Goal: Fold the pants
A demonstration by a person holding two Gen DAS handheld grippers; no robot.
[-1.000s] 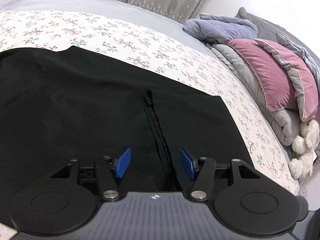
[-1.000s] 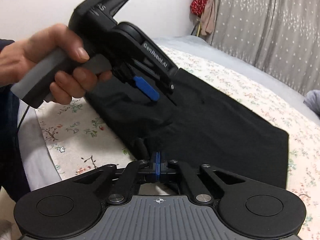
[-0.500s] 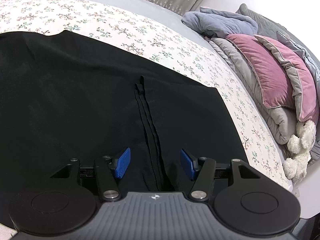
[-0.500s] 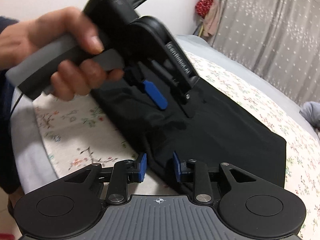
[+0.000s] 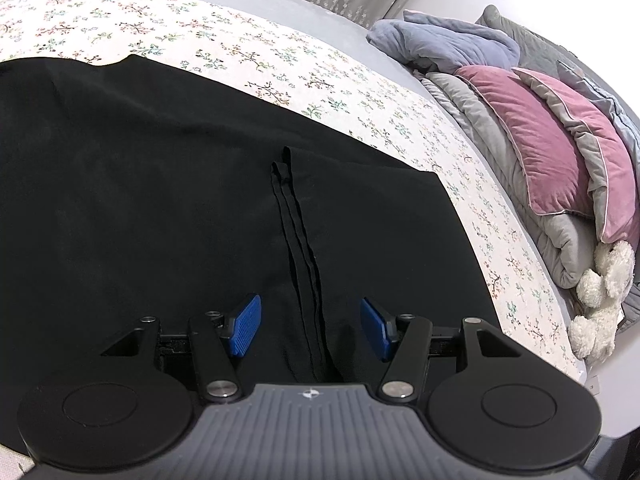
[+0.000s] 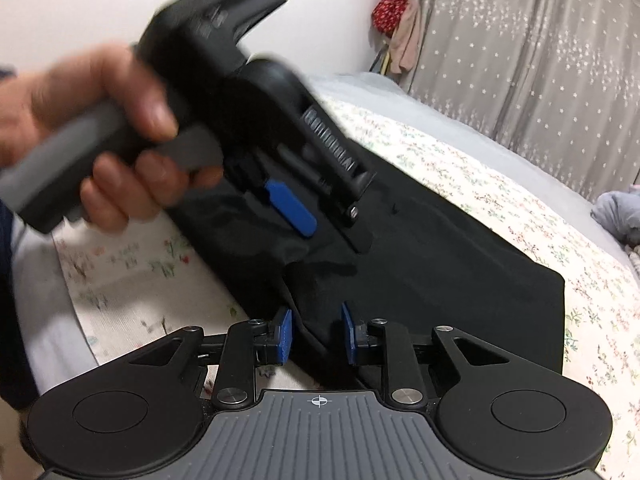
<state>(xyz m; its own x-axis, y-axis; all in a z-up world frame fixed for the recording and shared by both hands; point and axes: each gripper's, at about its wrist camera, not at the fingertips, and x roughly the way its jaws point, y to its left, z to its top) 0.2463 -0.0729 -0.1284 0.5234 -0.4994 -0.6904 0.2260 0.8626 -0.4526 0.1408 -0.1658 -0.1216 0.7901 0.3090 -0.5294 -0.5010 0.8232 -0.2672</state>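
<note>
The black fabric pants [image 5: 160,200] lie flat on the floral bedsheet [image 5: 240,52], stacked hems running between the left gripper's [image 5: 310,326] parted jaws, while the right gripper's [image 6: 316,334] jaws are closing around an edge fold without pressing it.

Both wrist cameras look down close over the black pants [image 5: 160,208] (shared), facing opposite bed ends.

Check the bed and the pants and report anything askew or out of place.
Nothing stands out. The black pants lie flat on the floral sheet; pillows and a plush toy sit piled at one end.
</note>
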